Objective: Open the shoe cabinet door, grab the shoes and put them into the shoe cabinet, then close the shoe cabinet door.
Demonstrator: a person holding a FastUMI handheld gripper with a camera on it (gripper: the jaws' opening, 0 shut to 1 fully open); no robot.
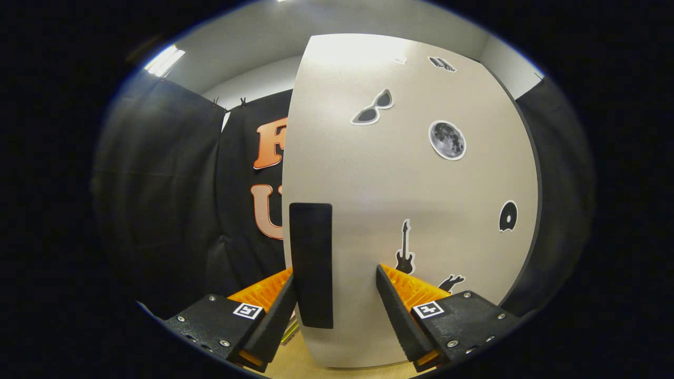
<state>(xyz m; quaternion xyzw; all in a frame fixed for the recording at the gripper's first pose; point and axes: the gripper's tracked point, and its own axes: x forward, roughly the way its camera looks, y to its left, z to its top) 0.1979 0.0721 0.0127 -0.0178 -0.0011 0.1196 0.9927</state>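
Right up against the shoe cabinet door (410, 200) now, its pale panel rising straight ahead of the claw (337, 295) toward twelve o'clock. The fingers are spread apart, one at about eight o'clock, the other at four, and the door's near edge sits between them. The dark handle (311, 266), an upright black bar on the door's left edge, stands just inside the left finger, close against it, though whether they touch is hard to say. The right finger rests close to the door face, beside a guitar sticker (404, 248). Higher up, a moon sticker (447, 139) and a sunglasses sticker (373, 108) toward one o'clock. Wooden floor (295, 363) shows below the door.
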